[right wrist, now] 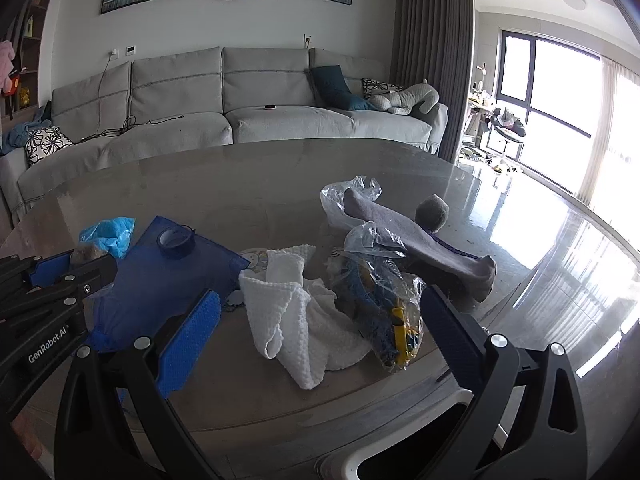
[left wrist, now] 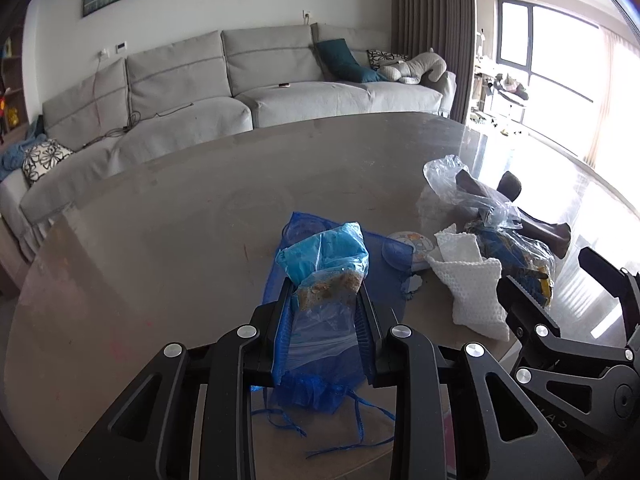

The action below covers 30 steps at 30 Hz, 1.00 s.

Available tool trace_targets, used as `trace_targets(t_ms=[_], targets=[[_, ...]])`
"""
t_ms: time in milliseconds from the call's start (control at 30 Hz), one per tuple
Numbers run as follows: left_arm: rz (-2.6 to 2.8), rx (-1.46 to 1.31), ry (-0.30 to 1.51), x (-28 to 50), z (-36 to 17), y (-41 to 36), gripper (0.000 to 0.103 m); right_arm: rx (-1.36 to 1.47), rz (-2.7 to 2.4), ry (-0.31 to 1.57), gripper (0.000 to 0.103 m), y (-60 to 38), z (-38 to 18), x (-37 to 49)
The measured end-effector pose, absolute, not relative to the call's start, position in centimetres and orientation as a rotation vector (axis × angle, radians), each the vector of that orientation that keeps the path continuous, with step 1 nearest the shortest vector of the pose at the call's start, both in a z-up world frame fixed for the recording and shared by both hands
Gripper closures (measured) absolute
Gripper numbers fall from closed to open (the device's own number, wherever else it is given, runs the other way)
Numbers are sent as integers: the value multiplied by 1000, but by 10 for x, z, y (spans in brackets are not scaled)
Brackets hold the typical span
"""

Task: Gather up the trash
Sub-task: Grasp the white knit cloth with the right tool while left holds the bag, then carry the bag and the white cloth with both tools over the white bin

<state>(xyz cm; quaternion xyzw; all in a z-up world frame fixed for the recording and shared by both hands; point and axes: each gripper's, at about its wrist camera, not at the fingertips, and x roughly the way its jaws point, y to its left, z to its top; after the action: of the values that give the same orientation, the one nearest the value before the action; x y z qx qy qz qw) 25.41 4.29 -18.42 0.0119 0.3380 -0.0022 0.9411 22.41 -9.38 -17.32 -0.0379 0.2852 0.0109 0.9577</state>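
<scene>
Presently we find the left tongs clamped on a blue plastic bag of scraps. The right tongs stand wide; the clear wrapper bundle lies between and just ahead on the counter, long axis running away.

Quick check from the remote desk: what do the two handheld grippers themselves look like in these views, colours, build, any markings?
Both are matte black plastic with scissor-like linkage arms joined by round silver rivets. The right gripper has long flat fingers faced with textured blue pads. The left gripper matches, with blue ribbed pads; its side carries white "GenRobot.AI" lettering. No cables or sleeves show.
</scene>
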Motion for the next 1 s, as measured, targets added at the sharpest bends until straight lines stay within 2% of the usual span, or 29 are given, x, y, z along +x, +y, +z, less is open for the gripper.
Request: trace_targets(t_ms=[67, 233, 267, 300, 367, 600, 1000], targets=[[-5, 8, 693, 255, -186, 48, 75, -89, 22, 585, 5, -89, -181, 230], [-4, -11, 687, 256, -185, 55, 75, -123, 55, 651, 21, -74, -203, 247], [-2, -13, 683, 257, -185, 57, 75, -129, 59, 668, 34, -73, -209, 250], [1, -16, 681, 257, -185, 59, 75, -127, 63, 692, 58, -72, -216, 253], [4, -19, 680, 257, -185, 61, 75, -91, 91, 765, 93, -75, -231, 261], [-1, -19, 670, 254, -182, 61, 75, -44, 108, 692, 97, -83, -215, 246], [4, -4, 589, 233, -152, 50, 75, -78, 85, 546, 97, -84, -128, 205]])
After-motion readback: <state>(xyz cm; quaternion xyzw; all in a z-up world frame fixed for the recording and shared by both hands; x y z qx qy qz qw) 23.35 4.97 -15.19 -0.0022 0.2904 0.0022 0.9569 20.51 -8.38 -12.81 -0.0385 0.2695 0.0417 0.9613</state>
